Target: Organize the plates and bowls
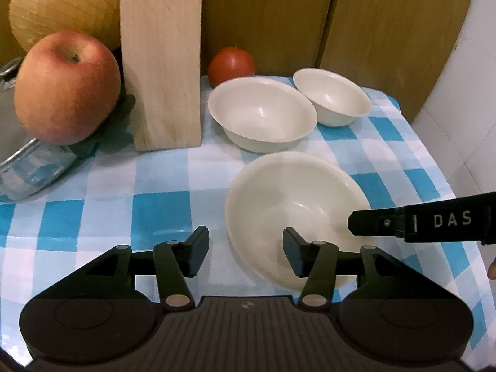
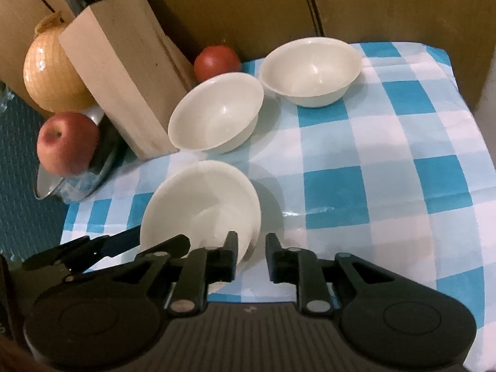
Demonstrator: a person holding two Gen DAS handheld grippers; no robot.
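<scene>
Nearest bowl [image 1: 294, 214] sits on the checked worktop [image 1: 108, 192], at one o'clock of the left claw [image 1: 245, 252], which is spread and empty. Right claw [image 2: 251, 255] also spread; same bowl [image 2: 201, 204] at eleven o'clock, its rim between the fingers.

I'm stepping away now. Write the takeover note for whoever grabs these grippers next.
Left gripper: open, holding nothing, its right finger over the near bowl.
Right gripper: open, holding nothing, straddling that bowl's rim.
Middle bowl and far bowl sit side by side behind it on the checked cloth, beside the wooden block.
Done: nothing stacked.
Left: grip the near bowl, then probably nest all three. No plates in view.
</scene>
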